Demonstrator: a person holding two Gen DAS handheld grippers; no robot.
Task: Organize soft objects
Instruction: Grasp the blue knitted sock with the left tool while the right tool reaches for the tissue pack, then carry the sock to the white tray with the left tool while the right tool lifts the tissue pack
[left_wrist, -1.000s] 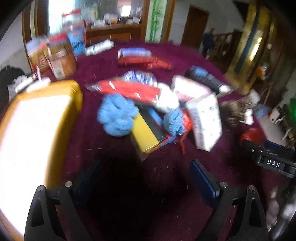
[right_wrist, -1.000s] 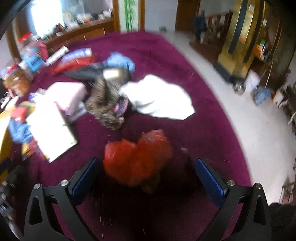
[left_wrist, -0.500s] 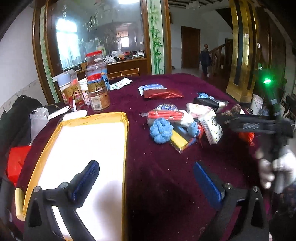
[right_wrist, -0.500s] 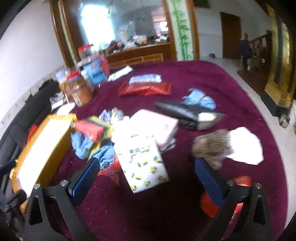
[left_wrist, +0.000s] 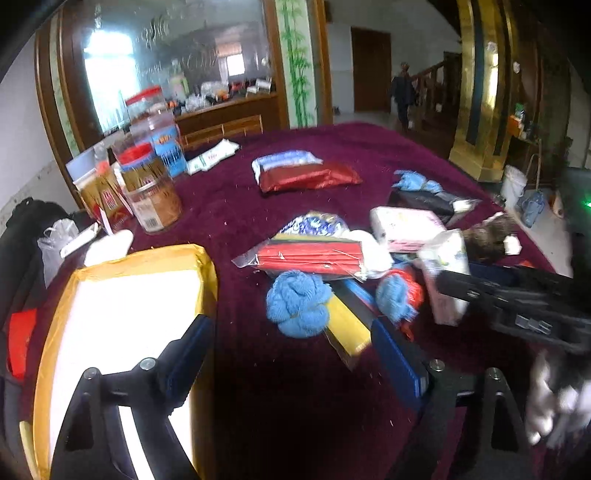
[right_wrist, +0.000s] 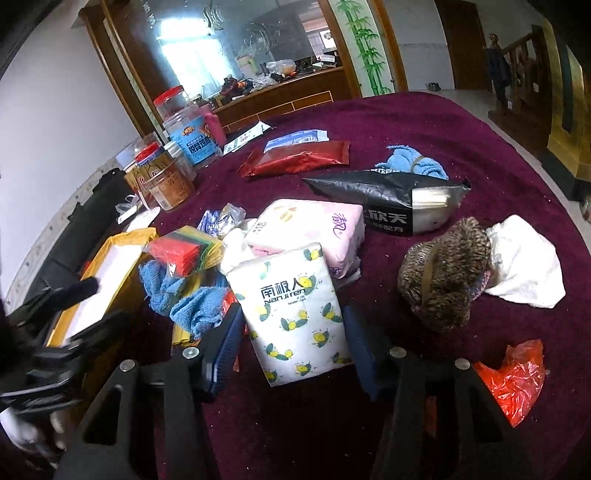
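My right gripper (right_wrist: 291, 343) has its blue pads on both sides of a white tissue pack with lemon print (right_wrist: 291, 310), and the pads seem to touch the pack. A pink tissue pack (right_wrist: 310, 229) lies just behind it. My left gripper (left_wrist: 291, 354) is open and empty above the maroon cloth, just short of a rolled blue towel (left_wrist: 297, 304). A yellow-rimmed tray (left_wrist: 129, 266) with a white inside lies at the left. A brown fuzzy bundle (right_wrist: 443, 269), a white cloth (right_wrist: 524, 262) and another blue towel (right_wrist: 410, 162) lie to the right.
Snack jars (left_wrist: 151, 184) stand at the back left. A red foil pack (left_wrist: 306, 177), a black foil bag (right_wrist: 388, 199), a bag of red and yellow sheets (left_wrist: 314, 254) and an orange plastic bag (right_wrist: 513, 376) lie around the round table (left_wrist: 295, 406).
Both grippers have swung down and closer to the pile. The right jaws have narrowed around the lemon-print tissue pack. The left gripper has neared the blue towel.
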